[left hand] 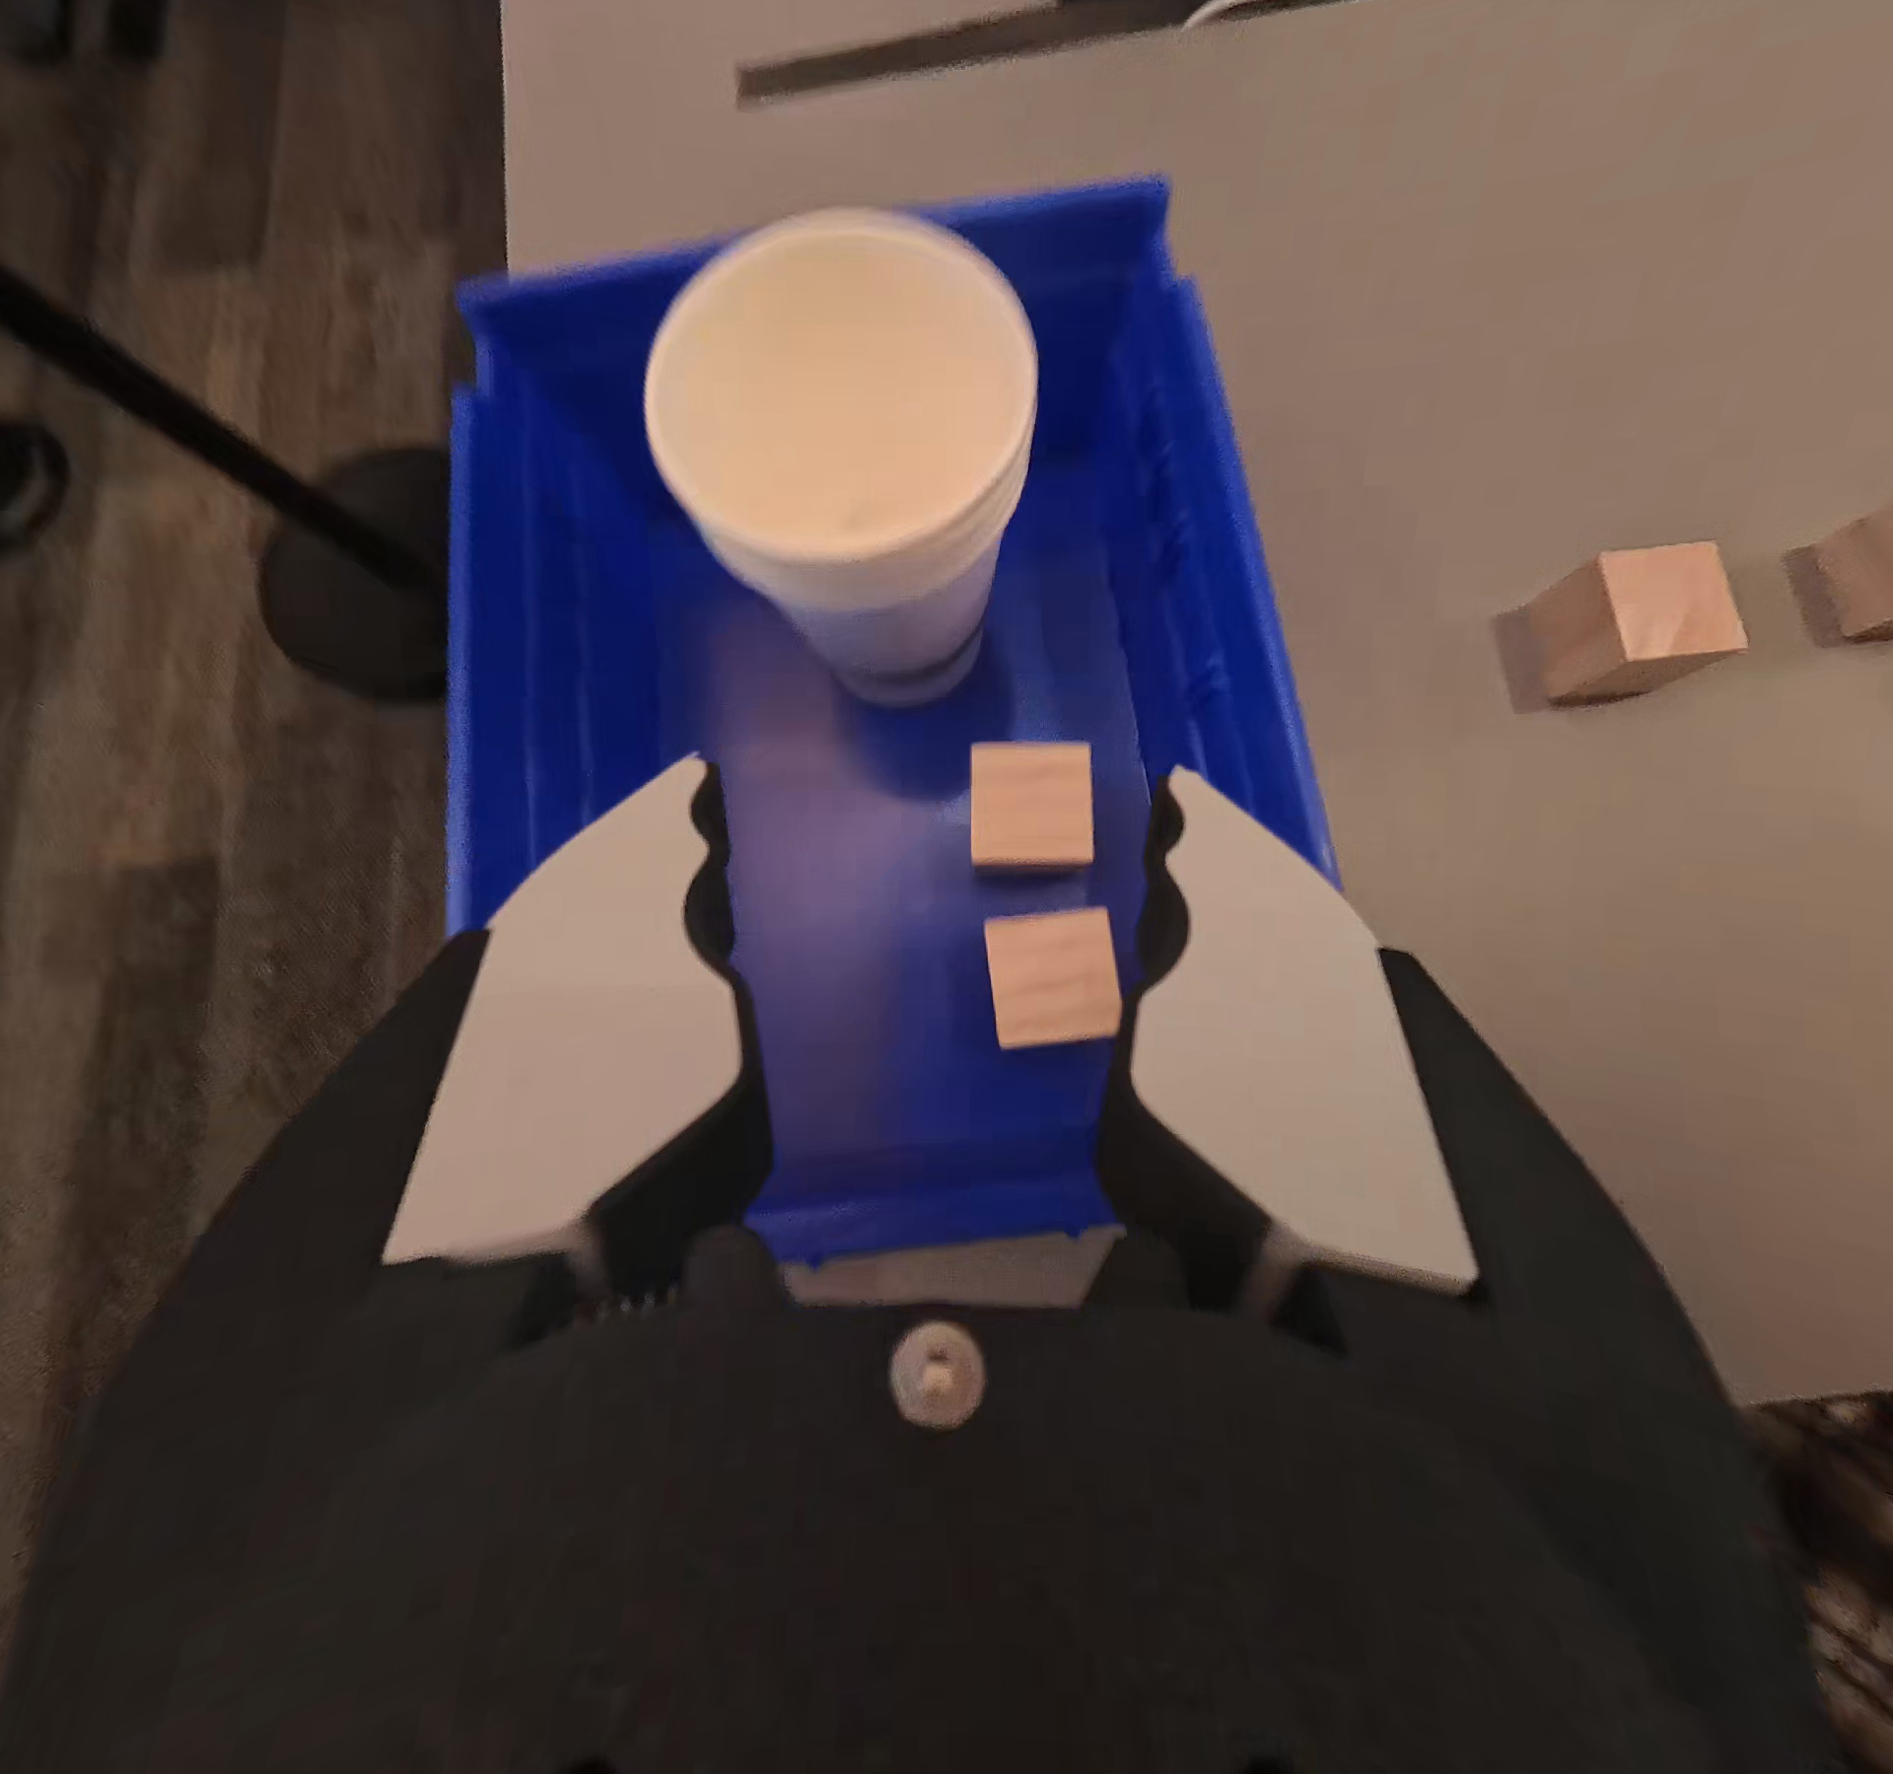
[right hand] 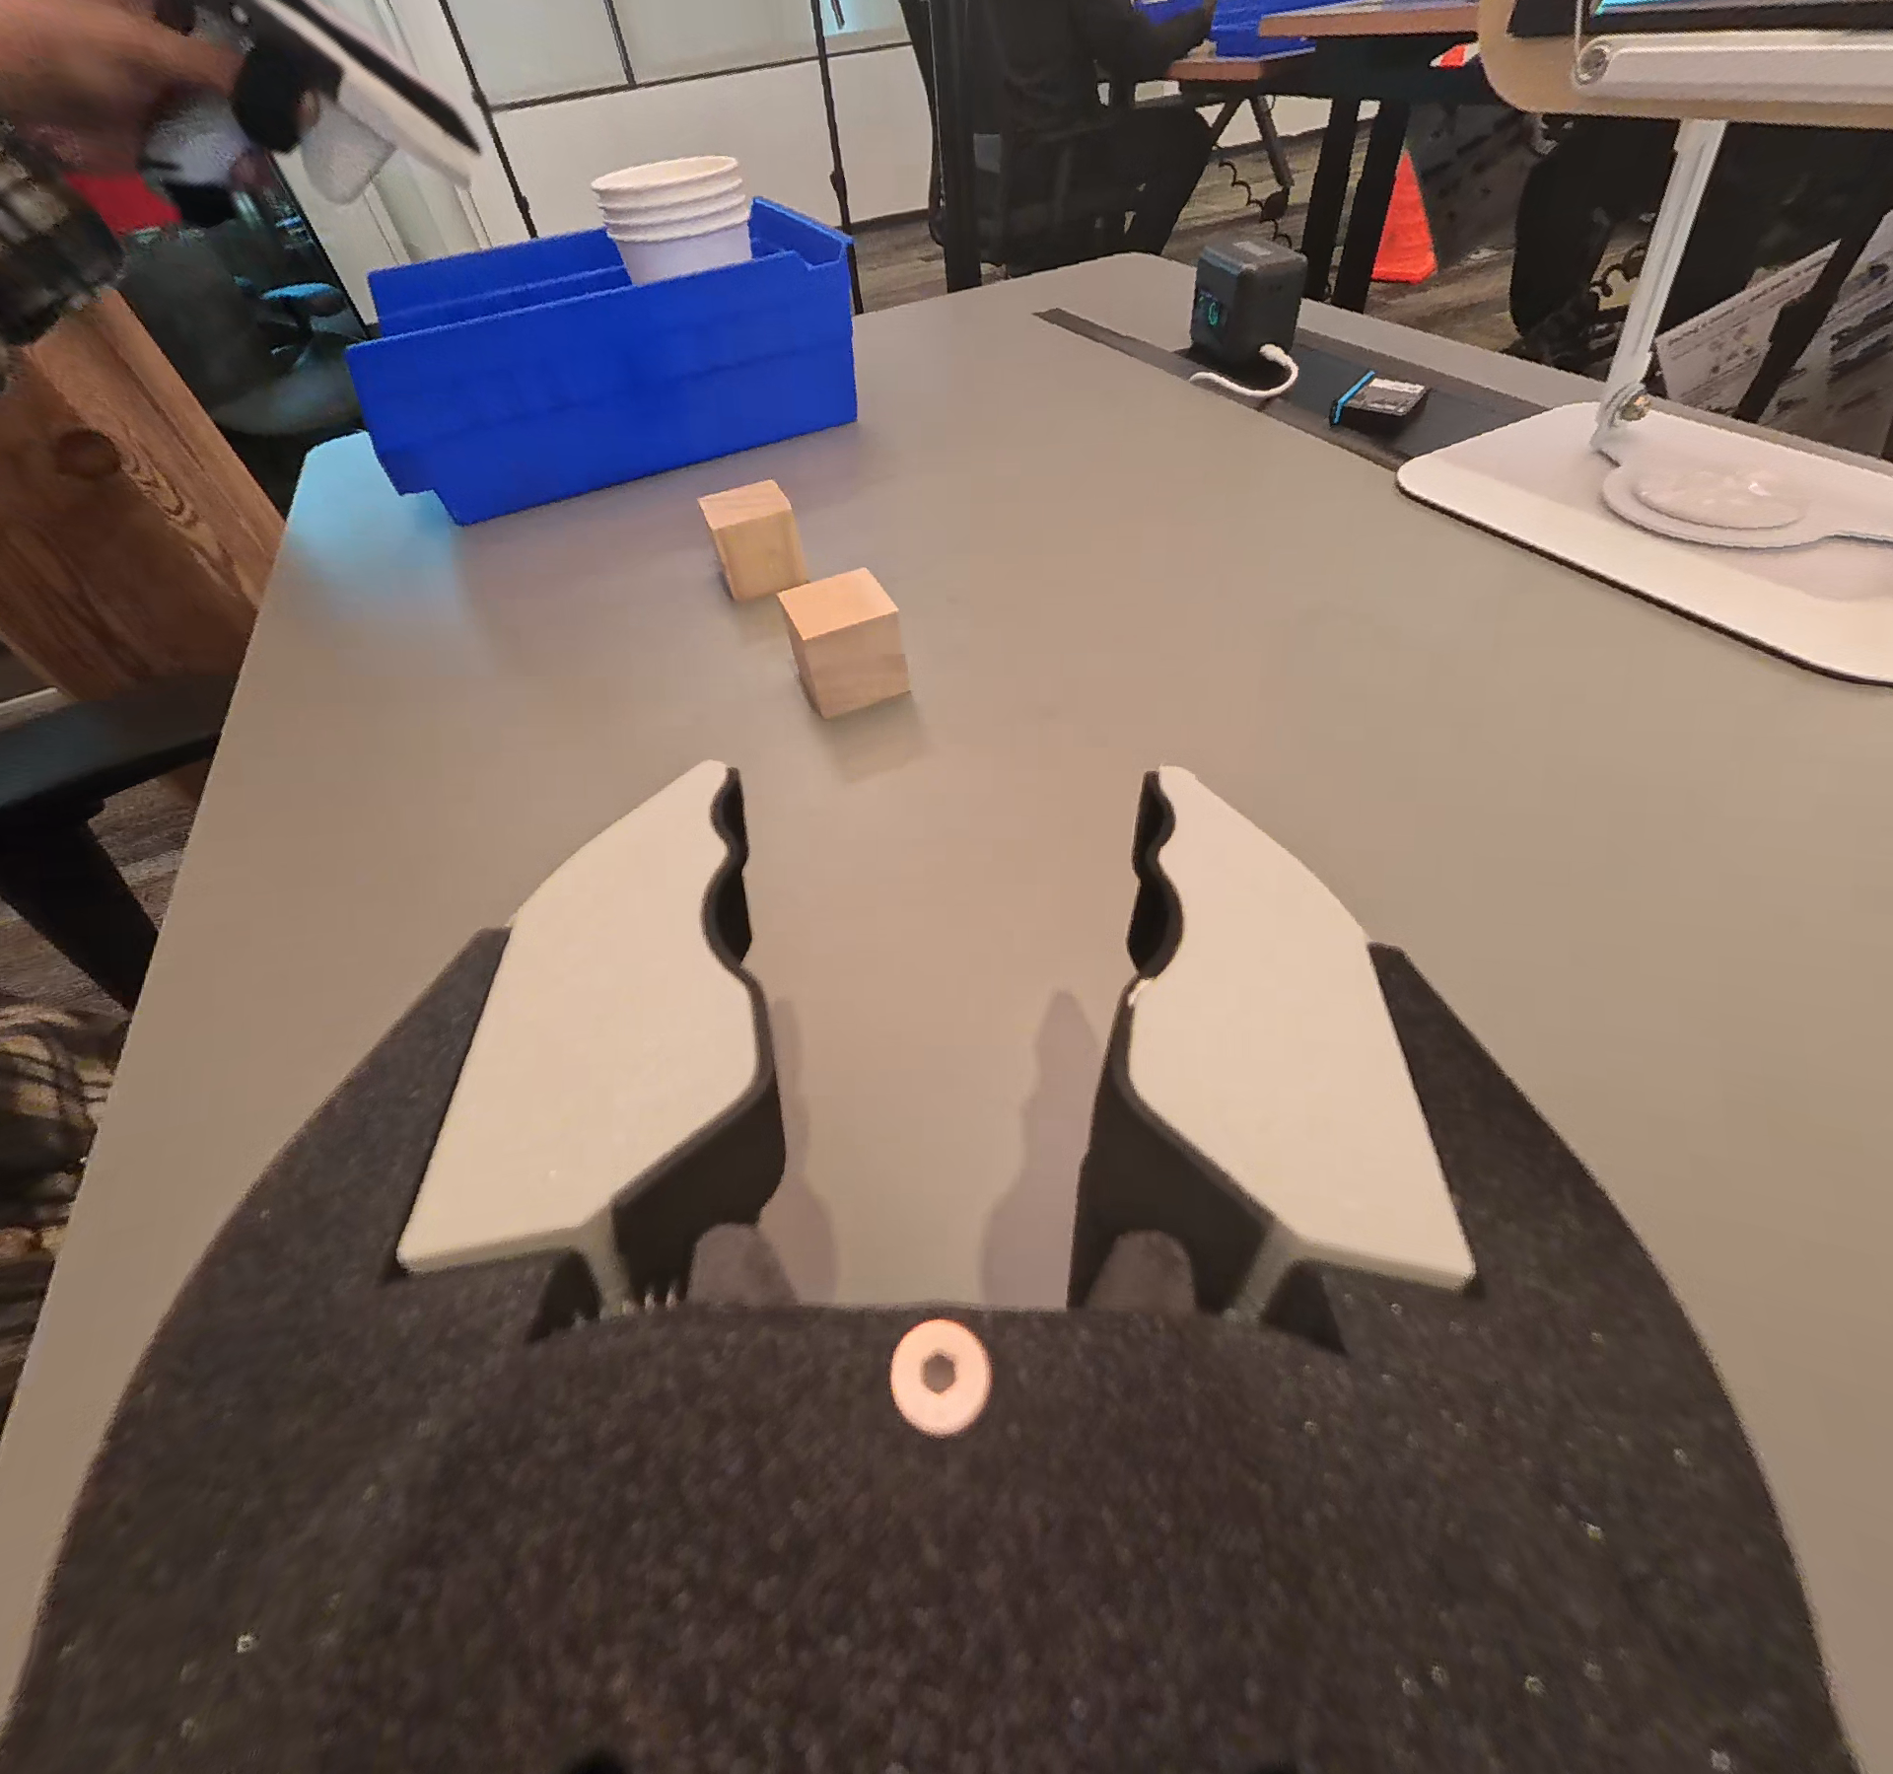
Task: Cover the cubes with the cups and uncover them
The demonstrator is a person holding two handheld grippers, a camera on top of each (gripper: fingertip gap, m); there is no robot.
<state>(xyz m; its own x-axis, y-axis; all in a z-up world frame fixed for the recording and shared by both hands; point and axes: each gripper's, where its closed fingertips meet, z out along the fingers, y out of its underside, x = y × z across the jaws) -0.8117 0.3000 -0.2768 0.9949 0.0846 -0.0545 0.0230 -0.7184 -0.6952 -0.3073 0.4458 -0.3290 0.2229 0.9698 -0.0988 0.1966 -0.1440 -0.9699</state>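
The left claw (left hand: 937, 803) is hovering wide apart above the blue bin (left hand: 553, 700); stacked cups (left hand: 840, 434) are standing ahead of it, two cubes (left hand: 1029, 806) between its tips. The right claw (right hand: 937, 803) is gaping empty over the tabletop (right hand: 1229, 700), two cubes (right hand: 845, 641) just ahead.

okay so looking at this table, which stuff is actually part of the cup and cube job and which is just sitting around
Part of the job:
stack of white cups in the blue bin
two wooden cubes in the bin
two wooden cubes on the table

Just lying about:
black charger with white cable
white stand base
orange cone
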